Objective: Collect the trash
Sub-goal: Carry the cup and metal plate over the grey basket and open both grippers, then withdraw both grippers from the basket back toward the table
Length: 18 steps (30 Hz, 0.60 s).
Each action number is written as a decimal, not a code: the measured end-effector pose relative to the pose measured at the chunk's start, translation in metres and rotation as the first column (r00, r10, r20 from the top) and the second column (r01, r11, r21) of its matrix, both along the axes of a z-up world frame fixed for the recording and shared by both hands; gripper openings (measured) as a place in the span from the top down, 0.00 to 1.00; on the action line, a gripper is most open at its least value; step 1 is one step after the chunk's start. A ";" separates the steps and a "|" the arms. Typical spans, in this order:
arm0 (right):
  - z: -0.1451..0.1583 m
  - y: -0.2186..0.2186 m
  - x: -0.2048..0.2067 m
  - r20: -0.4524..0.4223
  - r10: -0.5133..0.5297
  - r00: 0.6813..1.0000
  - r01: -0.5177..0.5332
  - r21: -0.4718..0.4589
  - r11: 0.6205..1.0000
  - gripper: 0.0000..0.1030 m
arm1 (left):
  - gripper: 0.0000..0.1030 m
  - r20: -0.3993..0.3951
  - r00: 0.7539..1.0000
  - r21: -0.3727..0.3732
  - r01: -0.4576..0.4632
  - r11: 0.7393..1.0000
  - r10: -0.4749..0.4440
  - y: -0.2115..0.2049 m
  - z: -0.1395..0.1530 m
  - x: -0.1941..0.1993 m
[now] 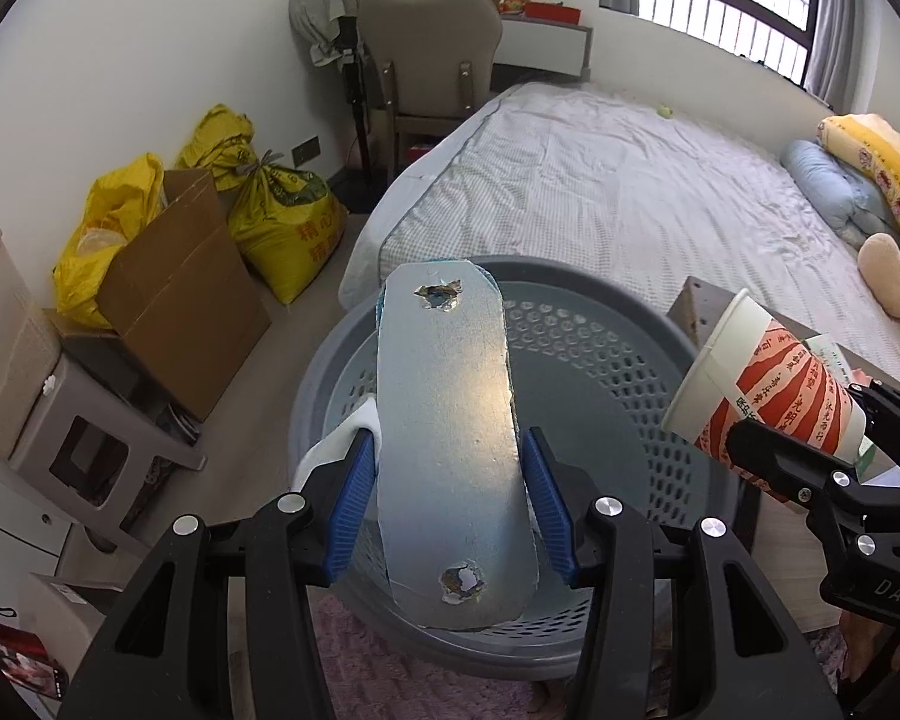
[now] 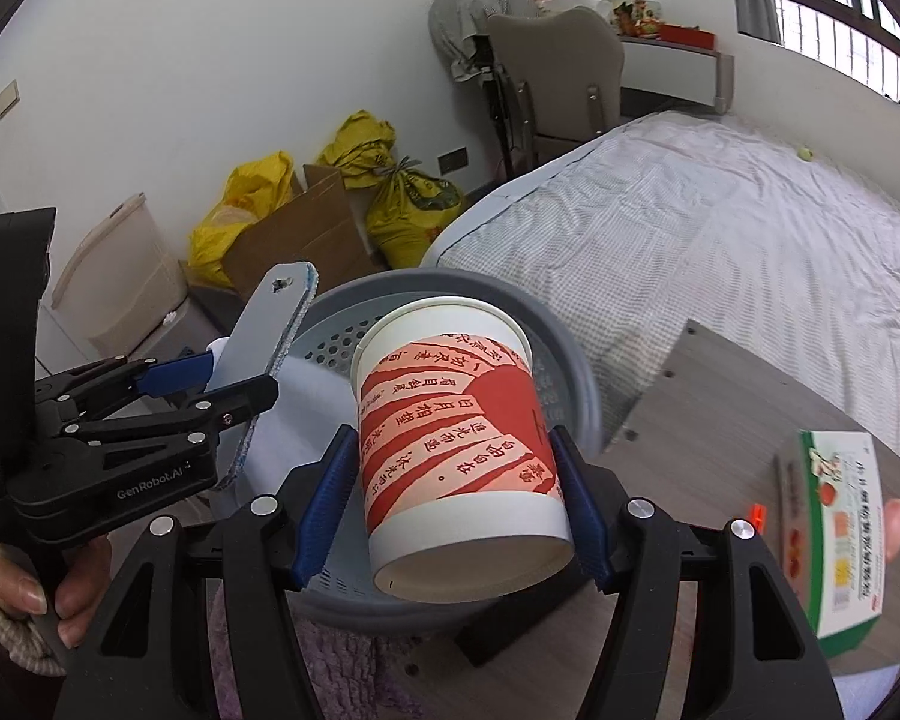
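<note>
Our left gripper [image 1: 450, 492] clamps a flat grey insole [image 1: 450, 438], thin and bendy, by its long edges. Our right gripper [image 2: 456, 492] squeezes a light, crushable paper cup [image 2: 450, 426] at mid-wall. We hold both above the grey perforated basket [image 1: 600, 372], beside the bed [image 1: 630, 192].
</note>
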State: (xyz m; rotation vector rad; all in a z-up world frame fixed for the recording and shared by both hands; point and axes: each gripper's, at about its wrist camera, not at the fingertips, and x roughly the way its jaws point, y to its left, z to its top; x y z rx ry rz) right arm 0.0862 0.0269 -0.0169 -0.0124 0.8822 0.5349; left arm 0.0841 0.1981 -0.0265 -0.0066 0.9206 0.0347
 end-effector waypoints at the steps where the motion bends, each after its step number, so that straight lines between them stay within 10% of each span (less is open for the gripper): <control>1: -0.002 0.003 0.003 -0.006 0.005 1.000 -0.005 -0.004 1.000 0.40 | 0.53 -0.007 1.000 -0.002 -0.003 1.000 0.003 0.003 -0.002 0.001; 6: -0.013 0.017 0.013 -0.035 0.020 0.999 -0.021 -0.022 1.000 0.39 | 0.48 -0.022 1.000 0.005 -0.015 1.000 0.015 0.010 -0.010 0.003; 9: -0.017 0.019 0.014 -0.042 0.028 0.999 -0.029 -0.029 0.999 0.26 | 0.21 -0.012 1.000 0.003 -0.023 1.000 0.023 0.011 -0.010 0.002; 18: -0.018 0.014 0.012 -0.037 -0.015 0.999 0.014 -0.048 0.999 0.26 | 0.21 0.001 0.996 0.037 -0.086 0.996 0.086 0.015 -0.008 -0.003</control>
